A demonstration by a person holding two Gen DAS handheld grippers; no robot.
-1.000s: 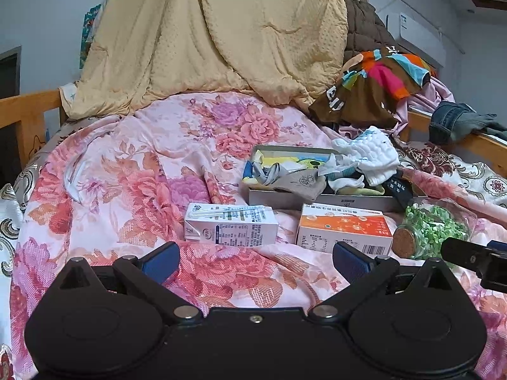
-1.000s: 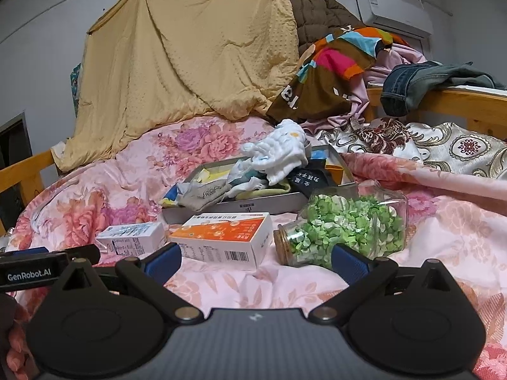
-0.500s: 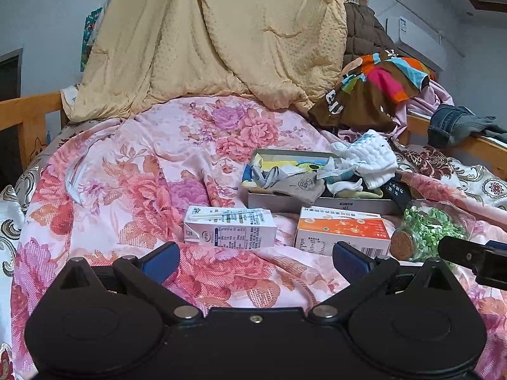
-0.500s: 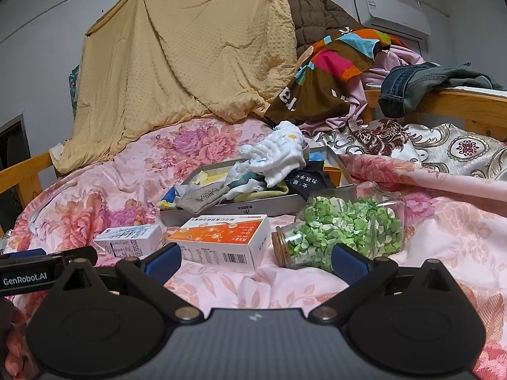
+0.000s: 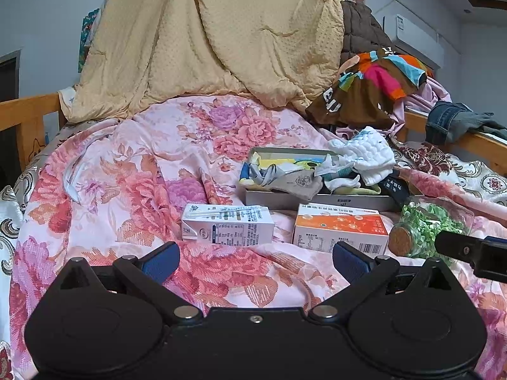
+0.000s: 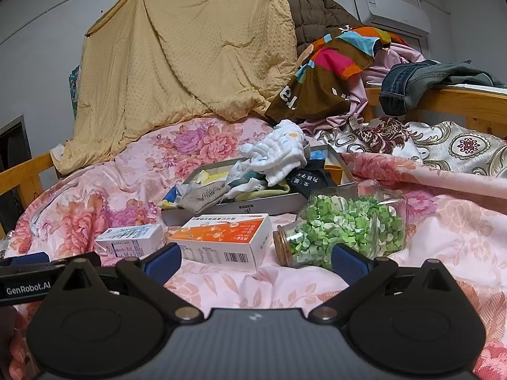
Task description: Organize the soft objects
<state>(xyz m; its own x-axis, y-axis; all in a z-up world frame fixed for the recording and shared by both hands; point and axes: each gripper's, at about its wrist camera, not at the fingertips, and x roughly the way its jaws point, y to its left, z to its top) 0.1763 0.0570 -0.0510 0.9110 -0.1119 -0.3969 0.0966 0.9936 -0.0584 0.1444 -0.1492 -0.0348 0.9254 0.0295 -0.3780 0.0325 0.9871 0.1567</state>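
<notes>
A grey shallow box on the floral bedspread holds a heap of soft items: a grey sock, a white quilted cloth and a black sock. My left gripper is open and empty, low over the bedspread in front of the white carton. My right gripper is open and empty, in front of the orange box and the jar. Both are well short of the grey box.
A white milk carton, an orange-and-white box and a corked glass jar of green bits lie in a row before the grey box. Clothes and a yellow blanket are piled behind. Wooden bed rails run along both sides.
Both grippers have drawn back slightly from the objects. They stay open and empty. Nothing on the bed has moved.
</notes>
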